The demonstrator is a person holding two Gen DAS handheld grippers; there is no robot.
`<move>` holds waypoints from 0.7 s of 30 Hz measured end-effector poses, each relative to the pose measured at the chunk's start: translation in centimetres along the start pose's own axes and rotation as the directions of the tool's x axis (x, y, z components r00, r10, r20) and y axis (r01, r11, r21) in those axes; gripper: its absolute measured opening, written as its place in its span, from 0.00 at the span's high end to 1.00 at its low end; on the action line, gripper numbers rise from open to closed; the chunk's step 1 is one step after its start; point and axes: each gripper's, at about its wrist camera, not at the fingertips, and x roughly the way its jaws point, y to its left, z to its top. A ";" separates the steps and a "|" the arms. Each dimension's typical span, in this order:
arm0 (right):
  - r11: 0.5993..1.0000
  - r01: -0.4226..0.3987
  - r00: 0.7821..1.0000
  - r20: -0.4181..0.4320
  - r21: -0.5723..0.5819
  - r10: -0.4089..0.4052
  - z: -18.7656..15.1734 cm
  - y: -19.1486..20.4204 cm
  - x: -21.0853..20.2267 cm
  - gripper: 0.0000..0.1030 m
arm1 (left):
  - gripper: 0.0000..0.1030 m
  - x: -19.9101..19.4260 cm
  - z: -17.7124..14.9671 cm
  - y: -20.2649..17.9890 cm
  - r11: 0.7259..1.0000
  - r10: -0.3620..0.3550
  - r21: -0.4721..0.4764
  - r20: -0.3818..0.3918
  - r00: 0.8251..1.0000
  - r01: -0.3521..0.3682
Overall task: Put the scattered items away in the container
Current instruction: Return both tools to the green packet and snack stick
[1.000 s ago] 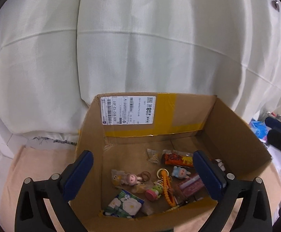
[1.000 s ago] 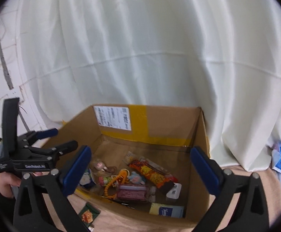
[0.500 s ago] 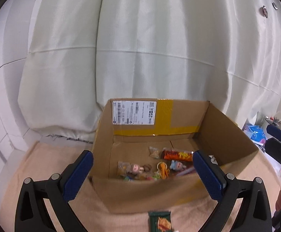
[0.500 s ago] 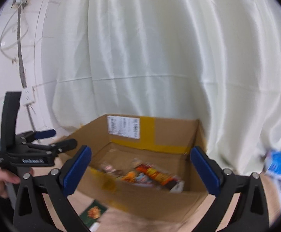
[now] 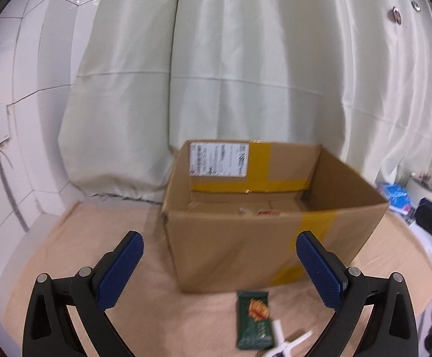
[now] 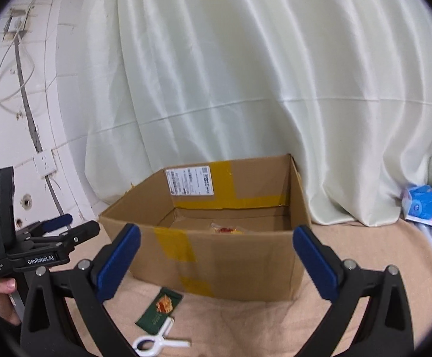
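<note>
The cardboard box (image 5: pixel 275 238) stands open-topped on a beige cloth (image 5: pixel 97 238) in front of a pale curtain (image 5: pixel 245 74), and serves as the landmark here. On the cloth just in front of the box's near wall lies a dark green snack packet (image 5: pixel 253 321), flat, with an orange picture on its face; a white plastic clip (image 5: pixel 284 343) lies touching or overlapping the packet's near corner, on the side away from the box. The left gripper (image 5: pixel 220 270) hovers in front of the box with its blue-padded fingers (image 5: pixel 120 267) spread wide and nothing between them; the packet sits below and slightly nearer than the fingertips, roughly midway between the two fingers. The right gripper (image 6: pixel 216 263) also faces the box's near wall, its jaws wide apart and empty. In the right wrist view the snack packet (image 6: pixel 159 309) and clip (image 6: pixel 156 340) lie in front of the box's left part, nearer the left finger. Inside the box, only a glimpse of red and orange wrappers (image 6: pixel 226 229) shows on the floor.
</note>
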 end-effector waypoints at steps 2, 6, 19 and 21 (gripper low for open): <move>1.000 0.007 1.000 -0.021 -0.015 -0.008 -0.6 0.4 -0.2 0.00 | 0.00 -0.3 -1.2 0.0 1.000 -0.003 0.005 0.004 1.000 0.003; 0.996 -0.013 0.998 -0.061 -0.087 0.008 -2.5 1.7 -0.4 0.00 | 0.00 -0.2 -3.6 0.0 0.999 -0.051 0.011 -0.028 0.998 0.051; 0.989 -0.114 0.964 -0.252 -0.095 0.087 -8.8 1.1 2.8 0.00 | 0.00 2.8 -9.8 -0.9 0.998 -0.018 0.053 -0.120 0.993 0.024; 0.984 -0.140 0.957 -0.271 -0.106 0.107 -9.7 0.9 2.8 0.00 | 0.00 3.0 -10.5 -0.5 0.999 -0.015 0.044 -0.131 0.991 0.021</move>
